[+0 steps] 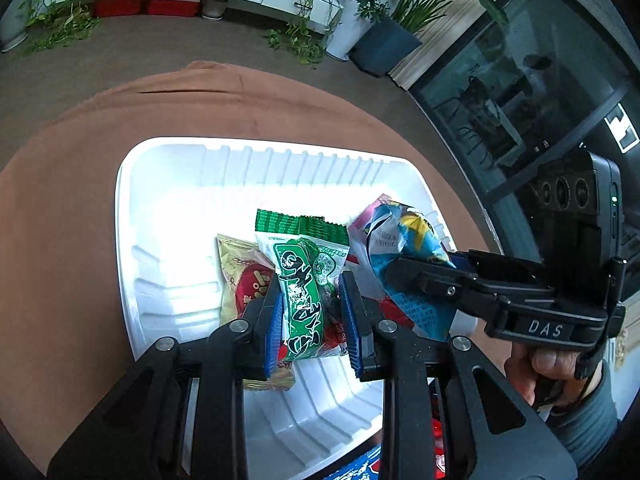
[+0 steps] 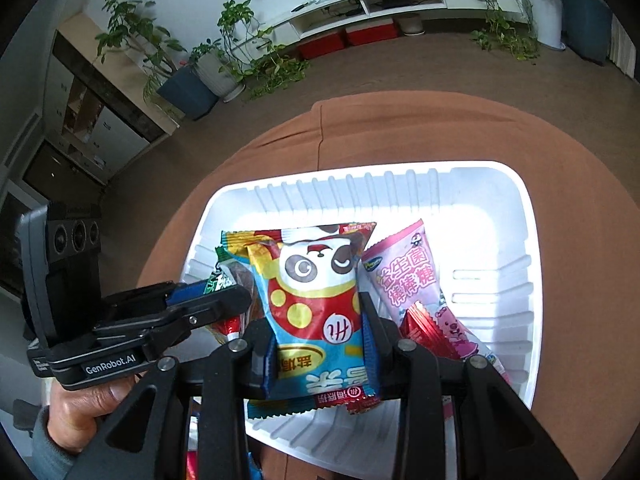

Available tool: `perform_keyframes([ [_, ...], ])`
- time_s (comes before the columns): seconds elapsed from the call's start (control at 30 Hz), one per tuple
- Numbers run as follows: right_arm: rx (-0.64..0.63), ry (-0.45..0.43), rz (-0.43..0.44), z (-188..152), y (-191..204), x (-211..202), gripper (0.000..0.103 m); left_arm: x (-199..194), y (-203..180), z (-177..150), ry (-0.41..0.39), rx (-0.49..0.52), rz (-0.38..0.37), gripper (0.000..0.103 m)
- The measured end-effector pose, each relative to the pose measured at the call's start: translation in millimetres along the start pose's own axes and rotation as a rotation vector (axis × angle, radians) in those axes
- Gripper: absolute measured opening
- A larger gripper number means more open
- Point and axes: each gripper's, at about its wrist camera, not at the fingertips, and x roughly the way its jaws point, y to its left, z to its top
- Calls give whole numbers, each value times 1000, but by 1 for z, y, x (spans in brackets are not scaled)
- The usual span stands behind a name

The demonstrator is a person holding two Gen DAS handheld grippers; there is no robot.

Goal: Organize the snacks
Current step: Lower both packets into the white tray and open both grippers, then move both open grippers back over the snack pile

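Fingers of the left gripper (image 1: 312,320) are closed on a green-and-white snack packet (image 1: 304,280), blue pads pressing both sides, the packet hanging over the white ribbed tray (image 1: 132,240). Under it, at the tray's left side, a beige packet with a red label (image 1: 240,276) lies on the tray floor.

Right gripper (image 2: 318,338) — fingers clamped on a blue packet with a panda figure (image 2: 316,292), also held above the tray's interior. Just right of it a pink lollipop packet (image 2: 416,280) lies flat inside the tray, touching a small red foil packet (image 2: 424,330) at its lower edge.

The two held packets sit side by side, nearly touching. Tray rests on a desk under a brown cloth (image 1: 60,220). A hand (image 1: 548,372) holds each gripper handle — sleeves grey.
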Motion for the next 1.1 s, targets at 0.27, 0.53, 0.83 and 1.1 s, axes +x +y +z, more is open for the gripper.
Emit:
perform_keyframes([
  [0.27, 8, 9, -37, -3, -3, 11, 44, 6, -5, 0, -9, -4, 11, 27],
  [0.53, 12, 3, -49, -2, -3, 13, 49, 5, -11, -2, -27, 12, 21, 56],
  [0.83, 16, -35, -51, -4, -2, -6, 69, -8, -17, -5, -62, 14, 47, 81],
  [1.1, 5, -151, 24, -17, 2, -61, 88, -67, -34, -20, -185, 32, 50, 103],
])
